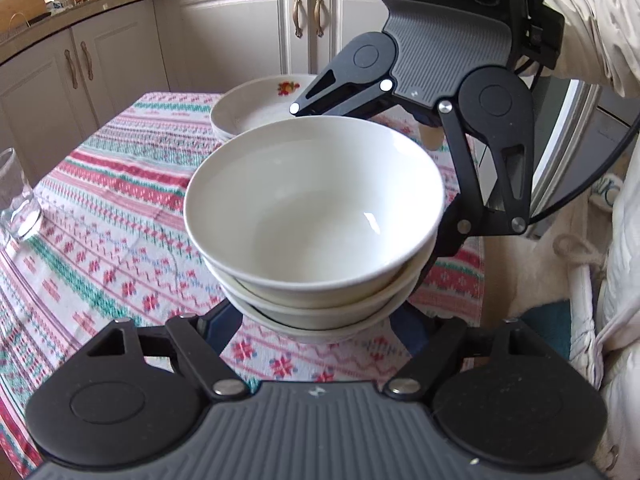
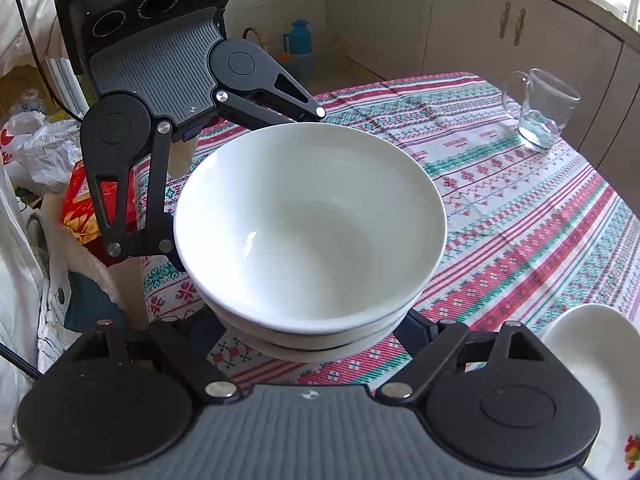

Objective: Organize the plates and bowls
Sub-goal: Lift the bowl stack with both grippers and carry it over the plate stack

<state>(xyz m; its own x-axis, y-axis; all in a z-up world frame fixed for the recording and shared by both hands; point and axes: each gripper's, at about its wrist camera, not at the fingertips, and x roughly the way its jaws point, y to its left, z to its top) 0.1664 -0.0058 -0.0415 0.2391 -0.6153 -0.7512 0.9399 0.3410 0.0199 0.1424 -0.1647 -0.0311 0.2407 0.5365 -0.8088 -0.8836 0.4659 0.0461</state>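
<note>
A stack of three white bowls (image 1: 316, 208) stands at the table's near edge and fills the middle of both views. My left gripper (image 1: 320, 322) reaches in low, its fingers (image 1: 216, 332) passing either side of the bottom bowl, with the tips hidden under the rims. From the opposite side my right gripper (image 2: 316, 340) clasps the same stack (image 2: 312, 224), and its fingers (image 2: 416, 336) are lost beneath the lowest bowl. Both look shut on the stack. Whether it rests on the cloth I cannot tell. White plates with a fruit motif (image 1: 260, 108) are stacked just behind.
A striped red, green and white tablecloth (image 2: 520, 208) covers the table. A clear glass mug (image 2: 540, 112) stands near its far edge. The plate pile (image 2: 592, 364) is close to my right gripper. Plastic bags and a red box (image 2: 80, 204) lie beside the table. Cream cabinets (image 1: 120, 64) stand behind.
</note>
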